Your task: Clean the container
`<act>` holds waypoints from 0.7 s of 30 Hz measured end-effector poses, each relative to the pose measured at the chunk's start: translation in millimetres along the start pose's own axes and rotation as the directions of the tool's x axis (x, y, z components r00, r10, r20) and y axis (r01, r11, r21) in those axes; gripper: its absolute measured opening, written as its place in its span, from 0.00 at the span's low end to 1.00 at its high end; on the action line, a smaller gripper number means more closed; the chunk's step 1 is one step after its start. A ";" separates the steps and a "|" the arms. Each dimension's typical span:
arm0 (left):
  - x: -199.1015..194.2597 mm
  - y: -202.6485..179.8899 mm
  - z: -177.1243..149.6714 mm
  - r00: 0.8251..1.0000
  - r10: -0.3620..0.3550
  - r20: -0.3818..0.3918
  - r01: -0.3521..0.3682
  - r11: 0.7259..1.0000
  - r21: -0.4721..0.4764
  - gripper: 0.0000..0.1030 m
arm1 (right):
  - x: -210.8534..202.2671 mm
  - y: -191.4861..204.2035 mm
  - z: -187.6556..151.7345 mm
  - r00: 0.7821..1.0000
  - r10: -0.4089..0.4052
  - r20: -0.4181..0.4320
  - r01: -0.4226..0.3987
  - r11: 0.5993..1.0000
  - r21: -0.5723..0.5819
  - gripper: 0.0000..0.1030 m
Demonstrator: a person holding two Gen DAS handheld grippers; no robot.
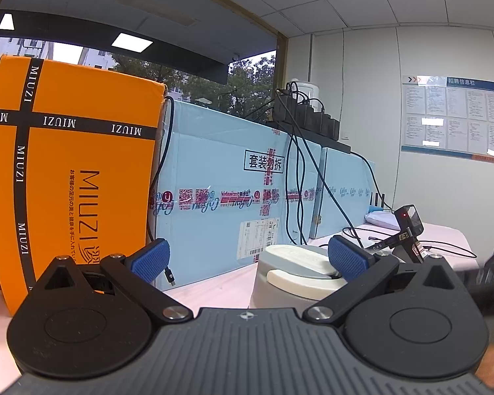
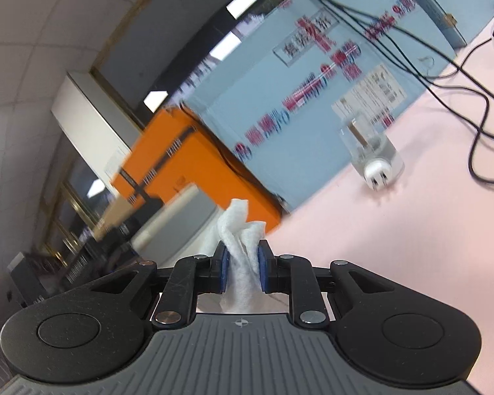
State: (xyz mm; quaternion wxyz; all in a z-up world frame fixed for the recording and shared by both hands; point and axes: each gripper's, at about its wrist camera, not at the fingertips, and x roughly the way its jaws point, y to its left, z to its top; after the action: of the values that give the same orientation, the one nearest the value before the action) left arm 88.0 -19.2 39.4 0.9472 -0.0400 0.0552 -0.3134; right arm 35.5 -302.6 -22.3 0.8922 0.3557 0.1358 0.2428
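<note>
A grey container with a white lid stands on the pink table, between my left gripper's blue pads, nearer the right pad. The left gripper is open wide and does not touch it. In the right wrist view the container appears blurred, just left of and beyond the fingers. My right gripper is shut on a crumpled white cloth, which sticks out past the pads and hangs below them.
An orange MIUZI box and light blue cartons stand along the back of the table. Black cables trail across the pink tabletop. A clear plastic adapter case lies on it. A black device stands at right.
</note>
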 end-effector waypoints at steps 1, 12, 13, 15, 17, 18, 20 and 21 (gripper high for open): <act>0.1 -0.1 -0.2 1.000 0.001 0.001 -0.001 1.000 0.000 1.00 | -1.9 0.9 4.1 1.000 0.021 0.023 -0.022 1.000 0.005 0.18; -0.3 0.0 -0.3 1.000 0.007 0.004 -0.007 1.000 0.001 1.00 | 8.0 -6.4 12.4 0.989 0.130 0.072 -0.138 0.984 0.116 0.18; -0.4 -0.1 -0.3 1.000 0.008 0.004 -0.008 1.000 0.001 1.00 | 8.8 -8.3 11.1 0.990 0.122 0.068 -0.130 0.983 0.127 0.18; -0.6 0.5 -0.4 1.000 0.010 0.004 -0.010 1.000 -0.002 1.00 | 10.1 -11.1 9.2 0.994 0.098 0.055 -0.104 0.985 0.135 0.18; -0.6 0.8 -0.5 1.000 0.010 0.003 -0.010 1.000 -0.004 1.00 | 11.8 -12.8 7.8 0.997 0.067 0.040 -0.072 0.988 0.135 0.18; -0.8 0.5 -0.5 1.000 0.008 0.003 -0.008 1.000 -0.003 1.00 | 12.6 -13.6 7.1 0.998 0.051 0.032 -0.055 0.989 0.135 0.18; -1.4 -0.6 -0.5 1.000 0.005 0.003 -0.005 1.000 0.001 1.00 | 14.3 -14.9 5.5 1.000 0.011 0.013 -0.012 0.991 0.131 0.18; -1.6 -1.2 -0.5 1.000 0.004 0.004 -0.004 1.000 0.004 1.00 | 15.5 -16.0 2.3 1.000 -0.015 -0.004 0.016 0.992 0.127 0.18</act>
State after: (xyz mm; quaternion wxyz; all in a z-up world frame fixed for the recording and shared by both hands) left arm 86.0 -19.2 39.1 0.9480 -0.0387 0.0528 -0.3114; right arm 54.9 -305.8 -32.9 0.8694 0.4105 0.1552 0.2272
